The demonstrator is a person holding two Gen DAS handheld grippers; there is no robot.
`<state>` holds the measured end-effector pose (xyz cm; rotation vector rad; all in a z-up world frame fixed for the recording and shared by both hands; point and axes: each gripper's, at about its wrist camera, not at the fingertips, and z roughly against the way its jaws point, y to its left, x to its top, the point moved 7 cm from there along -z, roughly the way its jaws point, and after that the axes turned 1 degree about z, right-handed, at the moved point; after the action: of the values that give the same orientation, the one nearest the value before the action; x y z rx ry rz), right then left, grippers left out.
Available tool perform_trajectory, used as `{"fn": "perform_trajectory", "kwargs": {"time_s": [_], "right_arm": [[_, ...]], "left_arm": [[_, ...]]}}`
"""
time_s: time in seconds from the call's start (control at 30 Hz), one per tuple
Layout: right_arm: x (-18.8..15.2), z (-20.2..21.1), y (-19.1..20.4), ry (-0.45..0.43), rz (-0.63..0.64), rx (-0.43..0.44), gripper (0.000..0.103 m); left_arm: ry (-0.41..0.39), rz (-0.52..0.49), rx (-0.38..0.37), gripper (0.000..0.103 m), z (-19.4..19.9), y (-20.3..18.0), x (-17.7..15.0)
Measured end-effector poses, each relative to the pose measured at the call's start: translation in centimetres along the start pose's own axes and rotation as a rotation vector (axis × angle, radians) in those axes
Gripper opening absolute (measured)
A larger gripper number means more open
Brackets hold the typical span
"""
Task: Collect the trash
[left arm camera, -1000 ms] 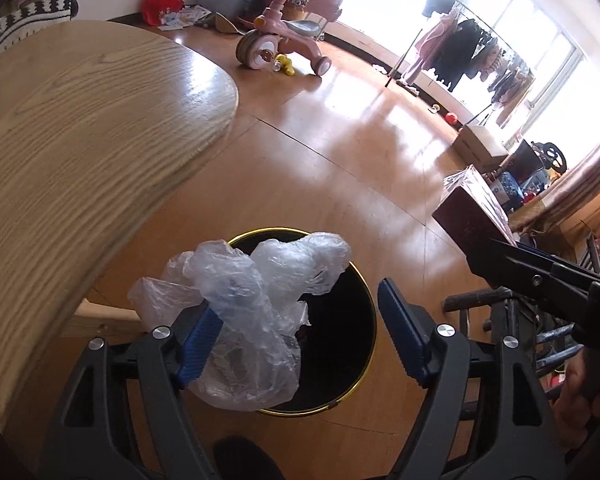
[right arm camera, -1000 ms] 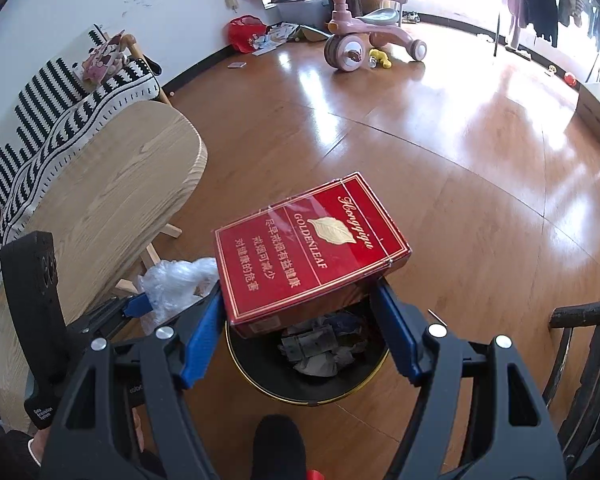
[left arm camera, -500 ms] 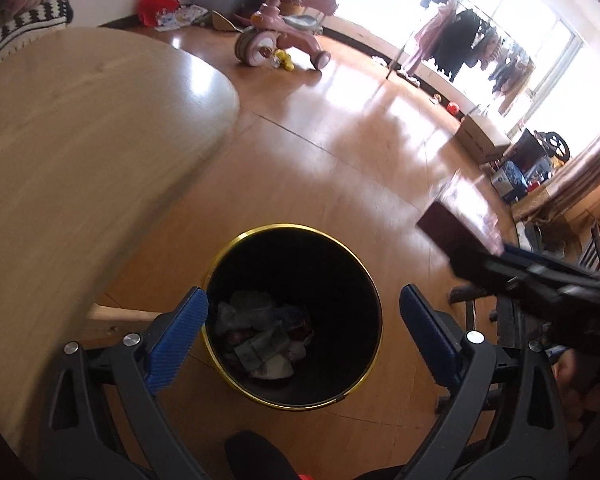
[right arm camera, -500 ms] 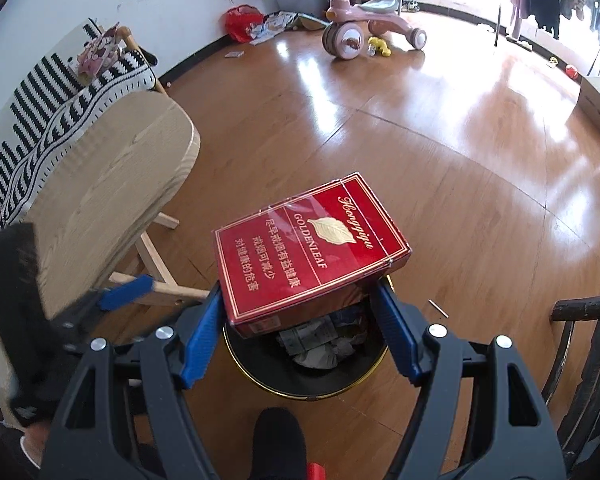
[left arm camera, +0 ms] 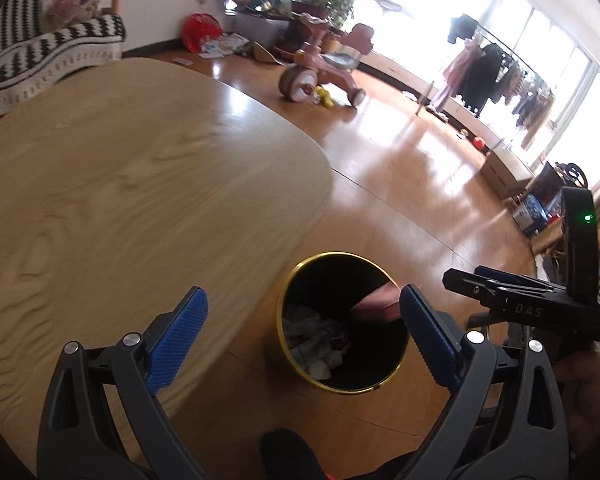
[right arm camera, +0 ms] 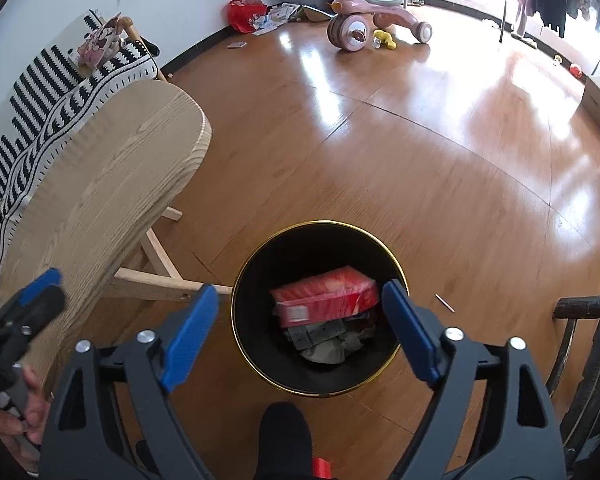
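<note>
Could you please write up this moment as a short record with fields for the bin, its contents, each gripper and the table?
bin: black trash bin with gold rim, upright on the wooden floor beside the table
contents: red box lying on crumpled wrappers
right gripper: above the bin, jaws opening, nothing between them
left gripper: open, empty
table: light wood, no trash in view on it

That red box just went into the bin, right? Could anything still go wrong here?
It lies inside, so little can. The red box rests tilted on the crumpled trash in the black bin; more could pile high. The right gripper, its jaws opening and empty, hangs over the rim and might knock it.
</note>
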<state>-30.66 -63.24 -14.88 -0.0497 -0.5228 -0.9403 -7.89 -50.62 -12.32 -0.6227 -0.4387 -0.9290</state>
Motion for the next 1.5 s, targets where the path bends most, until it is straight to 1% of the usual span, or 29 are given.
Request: {"fn": "perform_trajectory", "kwargs": {"time_s": [0.1, 0.17, 0.23, 0.27, 0.33, 0.43, 0.5, 0.6, 0.63, 0.67, 0.8, 0.9, 0.97, 1.03, 1.1, 1.17, 1.23, 1.5], "right_arm": [[0.2, 0.3, 1.9, -0.022, 0.032, -0.005, 0.088], [0.5, 0.6, 4.4, -0.048, 0.082, -0.009, 0.091], [1.1, 1.0, 7.5, -0.071, 0.131, 0.015, 0.092], [1.3, 1.3, 10.0, -0.087, 0.164, 0.047, 0.094], [1.7, 1.8, 14.4, -0.110, 0.216, 0.099, 0.096], [1.6, 2.4, 23.5, -0.134, 0.335, 0.199, 0.096], [1.1, 2.4, 28.4, -0.132, 0.389, 0.250, 0.096], [0.1, 2.5, 36.0, -0.127, 0.456, 0.332, 0.096], [-0.4, 2.7, 38.7, -0.130, 0.485, 0.352, 0.096], [-0.8, 2.7, 40.5, -0.131, 0.506, 0.367, 0.096], [-3.4, 2.8, 48.0, -0.130, 0.601, 0.420, 0.096], [-5.6, 2.9, 51.2, -0.158, 0.680, 0.439, 0.096], [-7.2, 2.7, 52.6, -0.177, 0.726, 0.424, 0.096], [-8.0, 2.2, 53.5, -0.178, 0.756, 0.416, 0.096], [-8.7, 1.9, 53.8, -0.175, 0.775, 0.414, 0.096], [-8.8, 1.6, 54.1, -0.183, 0.781, 0.405, 0.096], [-9.0, 1.3, 54.3, -0.172, 0.782, 0.411, 0.096], [-9.1, 1.0, 53.6, -0.168, 0.785, 0.405, 0.096]], "left_arm": [[-0.028, 0.005, 0.057, 0.094, 2.9, 2.3, -0.1], [-0.053, 0.010, 0.112, 0.094, 5.3, 4.3, -0.2], [-0.079, 0.021, 0.179, 0.094, 7.9, 6.7, -0.5], [-0.093, 0.029, 0.221, 0.094, 9.2, 8.1, -0.7], [-0.119, 0.068, 0.333, 0.094, 12.7, 12.0, -1.5], [-0.151, 0.149, 0.440, 0.094, 17.5, 17.5, -3.0], [-0.173, 0.217, 0.502, 0.094, 20.9, 21.2, -4.8], [-0.198, 0.318, 0.626, 0.094, 25.8, 26.4, -7.9], [-0.203, 0.350, 0.651, 0.094, 27.0, 27.8, -8.8], [-0.207, 0.392, 0.675, 0.094, 28.6, 29.5, -10.1], [-0.230, 0.488, 0.750, 0.094, 32.8, 33.5, -13.2], [-0.232, 0.540, 0.780, 0.094, 34.5, 35.5, -14.8], [-0.225, 0.546, 0.802, 0.094, 35.1, 36.2, -15.5], [-0.216, 0.548, 0.821, 0.094, 35.7, 36.8, -16.3], [-0.215, 0.558, 0.824, 0.094, 36.0, 37.3, -16.5], [-0.213, 0.563, 0.825, 0.094, 36.0, 37.5, -16.5], [-0.212, 0.565, 0.828, 0.094, 36.1, 37.9, -16.4], [-0.214, 0.562, 0.833, 0.094, 35.8, 37.9, -16.3]]}}
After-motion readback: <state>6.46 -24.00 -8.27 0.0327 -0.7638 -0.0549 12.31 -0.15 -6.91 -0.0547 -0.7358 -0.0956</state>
